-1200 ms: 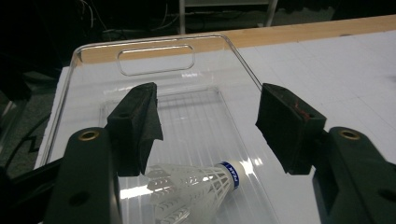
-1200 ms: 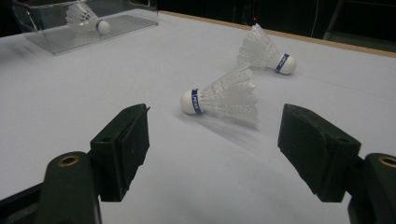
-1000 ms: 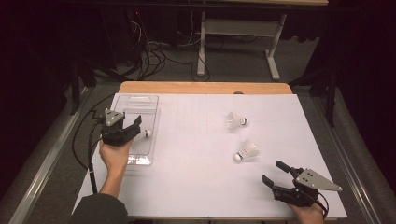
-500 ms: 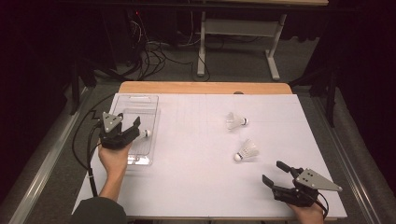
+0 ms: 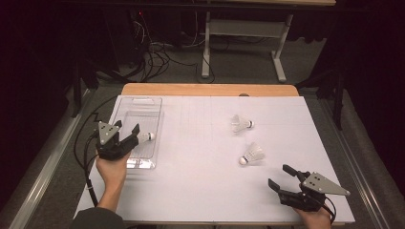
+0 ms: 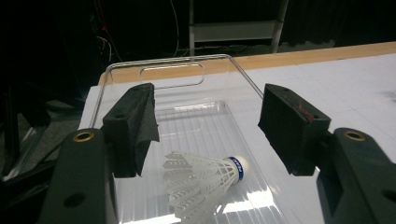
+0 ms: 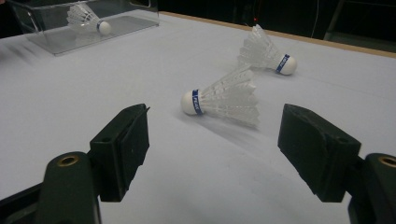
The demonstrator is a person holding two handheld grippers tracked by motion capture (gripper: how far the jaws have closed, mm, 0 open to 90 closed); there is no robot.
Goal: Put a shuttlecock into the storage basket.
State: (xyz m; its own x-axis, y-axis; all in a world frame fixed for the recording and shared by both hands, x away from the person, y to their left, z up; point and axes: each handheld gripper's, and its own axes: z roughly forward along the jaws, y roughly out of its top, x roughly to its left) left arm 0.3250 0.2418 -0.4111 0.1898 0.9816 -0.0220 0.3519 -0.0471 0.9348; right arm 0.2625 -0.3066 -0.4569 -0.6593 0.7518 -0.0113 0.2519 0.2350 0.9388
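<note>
A clear plastic tray (image 5: 138, 99) sits at the table's left, and a white shuttlecock (image 5: 145, 137) with a blue band lies on its side in it. My left gripper (image 5: 127, 127) hovers over the tray's near part, open, with nothing between its pads. In the left gripper view the shuttlecock (image 6: 201, 179) lies low on the tray (image 6: 173, 63) floor under the gripper (image 6: 210, 121), touching neither pad. Two more shuttlecocks (image 5: 241, 123) (image 5: 252, 154) lie on the white table right of centre. My right gripper (image 5: 278, 175) rests open at the front right, facing the nearer shuttlecock (image 7: 224, 98).
The table's top is a white sheet (image 5: 200, 181) with a wooden back edge (image 5: 210, 89). Beyond it are a dark floor, cables and a metal table frame (image 5: 243, 28). In the right gripper view the farther shuttlecock (image 7: 266, 53) and the tray (image 7: 93, 39) lie beyond.
My left gripper has drawn back a little toward the person and to the left, away from the shuttlecock, which stays in the tray. The right gripper has not moved.
</note>
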